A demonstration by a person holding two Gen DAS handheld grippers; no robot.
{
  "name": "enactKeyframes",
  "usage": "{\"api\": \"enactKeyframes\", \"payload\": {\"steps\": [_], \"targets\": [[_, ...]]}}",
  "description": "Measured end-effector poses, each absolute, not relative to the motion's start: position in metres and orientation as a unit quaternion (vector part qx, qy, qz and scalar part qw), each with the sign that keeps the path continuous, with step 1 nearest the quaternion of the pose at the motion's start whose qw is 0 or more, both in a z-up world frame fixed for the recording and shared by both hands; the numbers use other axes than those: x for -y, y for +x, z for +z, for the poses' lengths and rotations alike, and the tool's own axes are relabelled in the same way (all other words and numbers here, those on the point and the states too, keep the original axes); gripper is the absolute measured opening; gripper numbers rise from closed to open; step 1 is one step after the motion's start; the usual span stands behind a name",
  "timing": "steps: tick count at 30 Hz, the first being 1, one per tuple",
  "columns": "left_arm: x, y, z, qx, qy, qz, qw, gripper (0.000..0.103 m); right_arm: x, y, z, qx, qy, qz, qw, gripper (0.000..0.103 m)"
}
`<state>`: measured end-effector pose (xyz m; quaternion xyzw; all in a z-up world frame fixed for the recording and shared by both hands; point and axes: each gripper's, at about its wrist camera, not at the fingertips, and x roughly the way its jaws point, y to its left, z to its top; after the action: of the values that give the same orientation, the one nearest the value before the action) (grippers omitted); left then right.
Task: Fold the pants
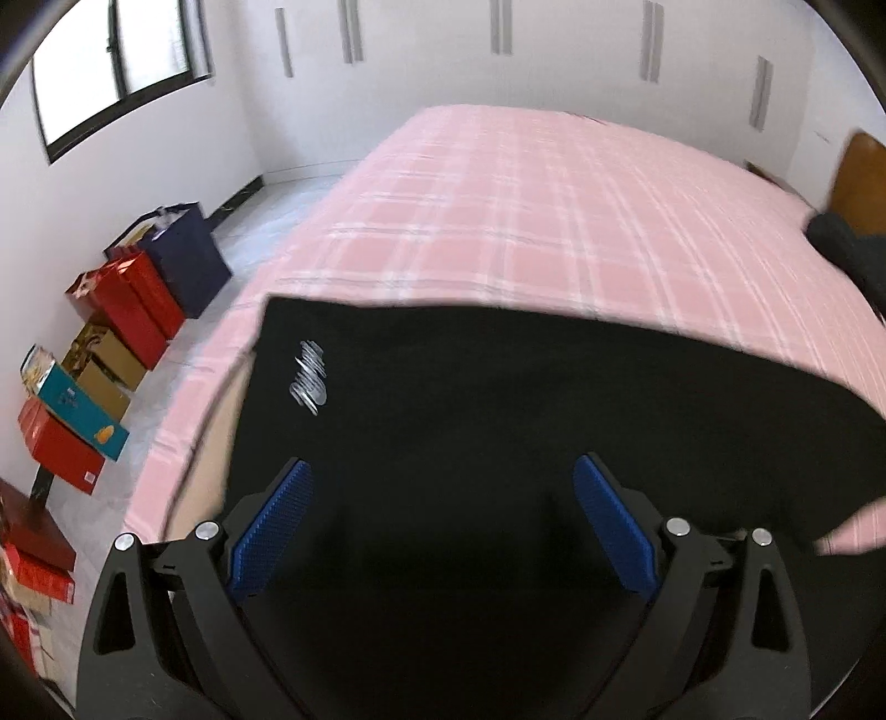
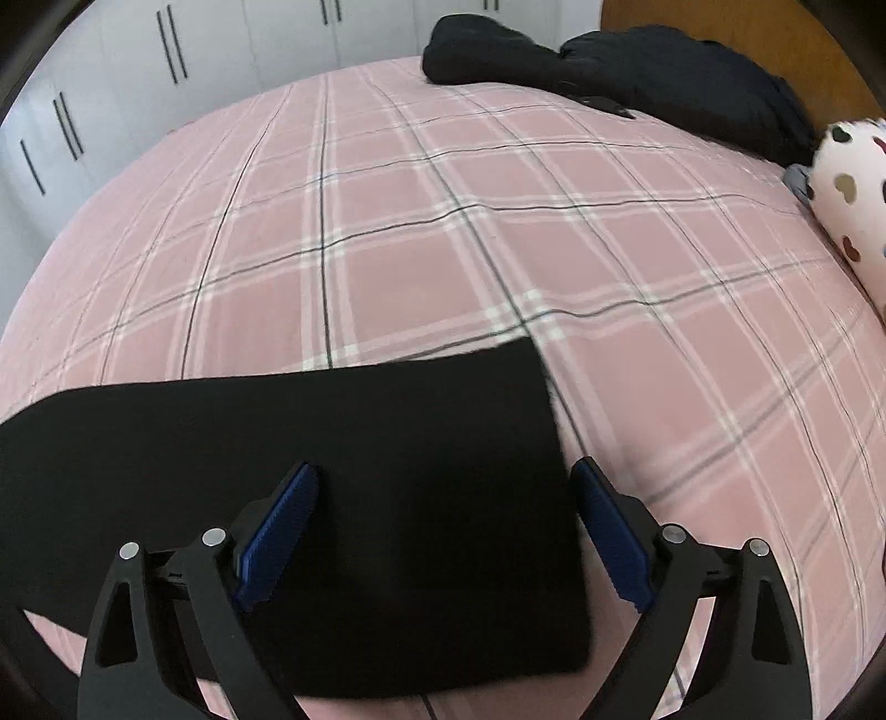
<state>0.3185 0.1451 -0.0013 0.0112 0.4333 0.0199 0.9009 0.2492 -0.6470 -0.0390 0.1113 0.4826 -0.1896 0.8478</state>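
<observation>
Left wrist view: the black pants (image 1: 498, 399) lie flat on the pink plaid bedsheet (image 1: 554, 221), near the bed's left edge, forming a wide smooth dark panel with a small silver script logo (image 1: 310, 376) near the left border. The left gripper (image 1: 443, 482) hovers over the cloth with its jaws spread wide — the blue ribbed pads (image 1: 271, 531) stand well apart and pinch nothing; whether they touch the fabric cannot be told. On the floor by the wall stand red boxes (image 1: 133, 304), a navy gift bag (image 1: 188, 266) and a teal box (image 1: 77, 410); a window (image 1: 111, 66) and white wardrobe doors (image 1: 498, 55) fill the background.

Right wrist view: the same pants (image 2: 332, 459) show their right end — a straight edge and a squared corner lying on the sheet (image 2: 498, 221). The right gripper (image 2: 443, 482) straddles this edge with jaws wide apart, gripping nothing; one pad (image 2: 277, 531) sits over the cloth, the other over bare sheet just beside the edge. Only this view shows a heap of dark clothes (image 2: 609, 72) at the wooden headboard (image 2: 720, 33) and a white pillow with heart prints (image 2: 853, 188).
</observation>
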Motion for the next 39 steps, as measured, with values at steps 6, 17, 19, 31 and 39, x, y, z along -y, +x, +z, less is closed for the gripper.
{"api": "enactKeyframes", "payload": {"steps": [6,17,19,31,39], "targets": [[-0.201,0.388,-0.001,-0.432,-0.025,0.068,0.899,0.093,0.637,0.249,-0.034,-0.468,0.098,-0.163,0.863,0.030],[-0.245,0.454,-0.049,-0.497,-0.063,0.117,0.858,0.021,0.620,0.247,-0.029,-0.453,0.063,-0.170,0.873,0.013],[-0.247,0.448,-0.046,-0.499,-0.072,0.102,0.858,0.000,0.618,0.241,-0.025,-0.447,0.065,-0.171,0.875,0.013],[-0.256,0.296,0.067,-0.428,-0.086,-0.036,0.899,0.000,0.591,0.164,0.069,-0.377,0.064,-0.128,0.915,0.012],[-0.283,0.173,0.042,-0.480,-0.059,-0.049,0.874,0.000,0.577,0.082,0.072,-0.390,0.015,-0.123,0.912,0.012]]}}
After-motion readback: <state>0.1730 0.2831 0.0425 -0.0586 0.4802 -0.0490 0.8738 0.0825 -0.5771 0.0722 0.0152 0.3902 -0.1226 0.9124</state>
